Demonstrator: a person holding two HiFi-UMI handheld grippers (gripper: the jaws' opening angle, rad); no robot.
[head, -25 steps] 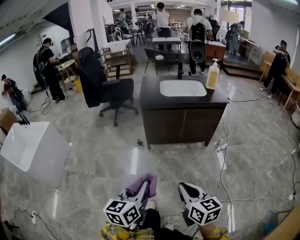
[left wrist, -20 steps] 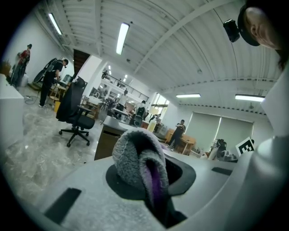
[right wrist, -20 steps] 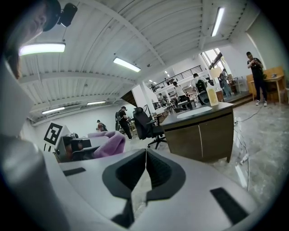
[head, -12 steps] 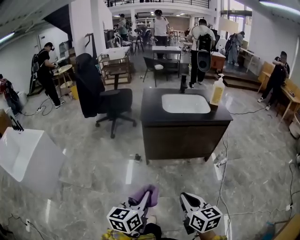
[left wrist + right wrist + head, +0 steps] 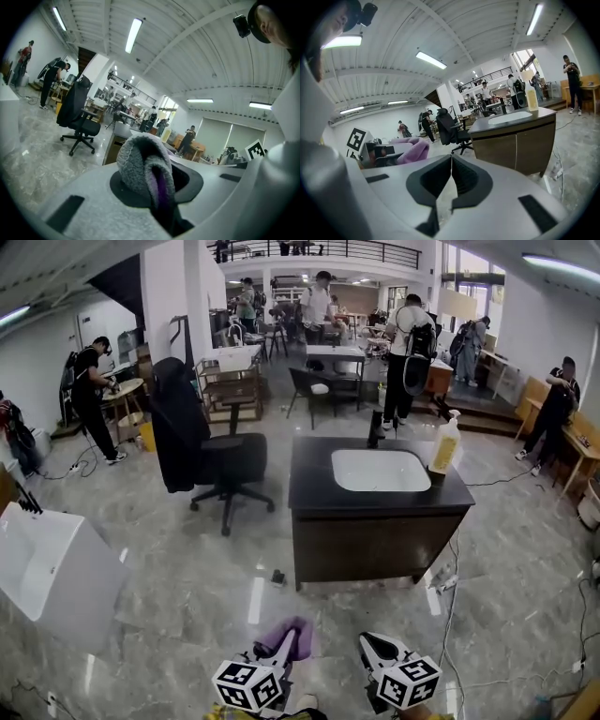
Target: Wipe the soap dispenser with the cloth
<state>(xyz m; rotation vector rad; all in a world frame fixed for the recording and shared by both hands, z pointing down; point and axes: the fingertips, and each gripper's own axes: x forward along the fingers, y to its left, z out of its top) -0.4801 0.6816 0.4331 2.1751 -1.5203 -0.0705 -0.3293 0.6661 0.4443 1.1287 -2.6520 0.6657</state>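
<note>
None of the wiping is done yet. The cloth (image 5: pixel 140 164), purple and fleecy, is clamped in the left hand-held gripper (image 5: pixel 281 652) and bunches up out of its jaws. The right hand-held gripper (image 5: pixel 451 174) has its jaws pressed together on nothing. The dispenser (image 5: pixel 444 446) stands untouched at the far right corner of the worktop (image 5: pixel 314 495), just beside the sink (image 5: pixel 380 470). Both hand-held grippers are well apart from it, out over the floor in front of the cabinet. By my judgement the whole job remains: reach the worktop, perhaps steady the dispenser with the right hand-held gripper, and rub the cloth over it.
</note>
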